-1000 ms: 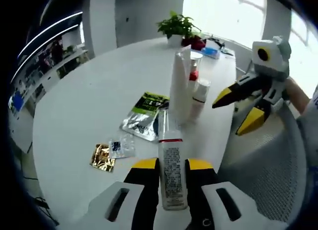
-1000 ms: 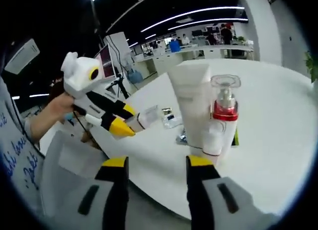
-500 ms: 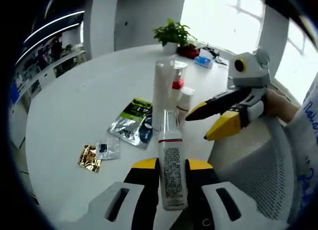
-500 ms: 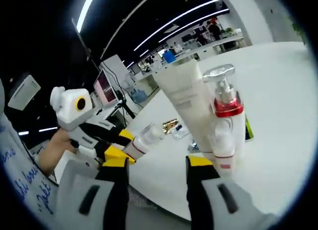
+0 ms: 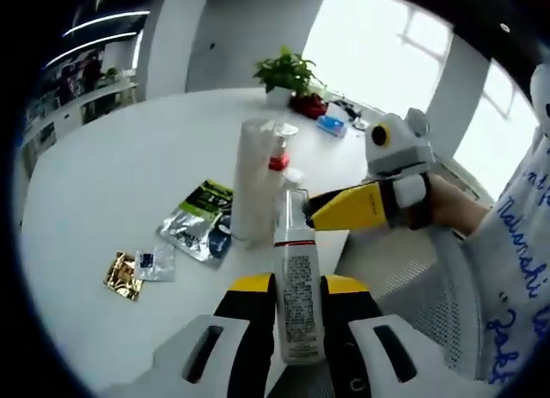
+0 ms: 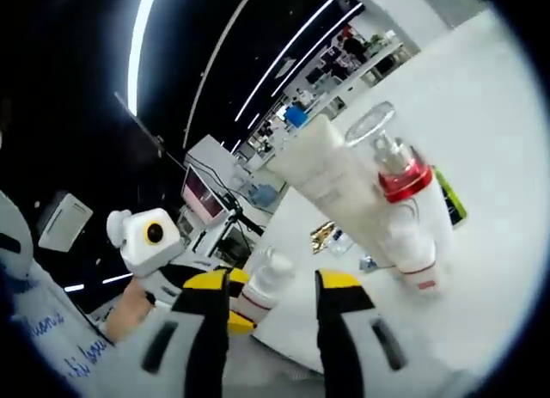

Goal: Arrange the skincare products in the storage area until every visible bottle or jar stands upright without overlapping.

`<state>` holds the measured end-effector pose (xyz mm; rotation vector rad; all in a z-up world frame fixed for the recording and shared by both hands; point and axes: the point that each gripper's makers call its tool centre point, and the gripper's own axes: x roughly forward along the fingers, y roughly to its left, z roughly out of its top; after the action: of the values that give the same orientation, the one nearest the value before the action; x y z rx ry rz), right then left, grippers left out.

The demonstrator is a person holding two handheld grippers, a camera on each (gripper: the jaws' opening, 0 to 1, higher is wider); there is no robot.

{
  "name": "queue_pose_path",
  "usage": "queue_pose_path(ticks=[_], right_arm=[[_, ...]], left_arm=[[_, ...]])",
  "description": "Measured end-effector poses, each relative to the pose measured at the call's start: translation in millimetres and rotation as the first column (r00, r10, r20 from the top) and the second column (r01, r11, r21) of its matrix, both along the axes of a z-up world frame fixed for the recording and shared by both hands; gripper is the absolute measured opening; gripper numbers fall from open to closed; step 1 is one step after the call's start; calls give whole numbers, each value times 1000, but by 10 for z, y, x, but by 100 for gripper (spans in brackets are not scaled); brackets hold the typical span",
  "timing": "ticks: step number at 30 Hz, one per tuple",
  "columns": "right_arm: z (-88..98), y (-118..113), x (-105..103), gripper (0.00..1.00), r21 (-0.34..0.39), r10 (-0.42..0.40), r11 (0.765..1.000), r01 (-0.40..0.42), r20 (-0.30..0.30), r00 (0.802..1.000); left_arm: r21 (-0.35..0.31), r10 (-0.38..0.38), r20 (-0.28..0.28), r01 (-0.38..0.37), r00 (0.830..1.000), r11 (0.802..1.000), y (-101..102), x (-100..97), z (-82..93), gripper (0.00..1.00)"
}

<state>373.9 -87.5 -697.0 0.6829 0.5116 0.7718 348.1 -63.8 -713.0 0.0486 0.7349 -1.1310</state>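
Bottle clamped in left hand-held gripper | right hand-held gripper apart | sachets nearby

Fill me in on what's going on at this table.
A person works two handheld grippers at a round white table. The left gripper holds a clear bottle between its jaws, off the tabletop. The right gripper reaches toward that bottle's cap. A white tube and red-collared pump bottle stand upright together.

Bright windows, white round table, potted plant, ceiling strip lights
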Motion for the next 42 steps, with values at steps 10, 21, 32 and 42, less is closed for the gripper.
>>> queue_pose_path(ticks=[10, 21, 32, 42], right_arm=[[116, -14, 8, 26, 110, -6, 994, 7, -12, 1000], [166, 81, -11, 21, -18, 40, 999, -38, 92, 995], [106, 143, 11, 21, -194, 106, 978, -70, 179, 978], [103, 197, 12, 21, -270, 151, 959, -88, 223, 963]], left_arm=[[-98, -42, -60, 36, 997, 995, -75, -105, 48, 16], [3, -101, 21, 101, 995, 995, -82, -109, -110, 18], [114, -111, 94, 100, 989, 988, -72, 4, -214, 25], [157, -120, 99, 104, 988, 982, -184, 43, -314, 25]])
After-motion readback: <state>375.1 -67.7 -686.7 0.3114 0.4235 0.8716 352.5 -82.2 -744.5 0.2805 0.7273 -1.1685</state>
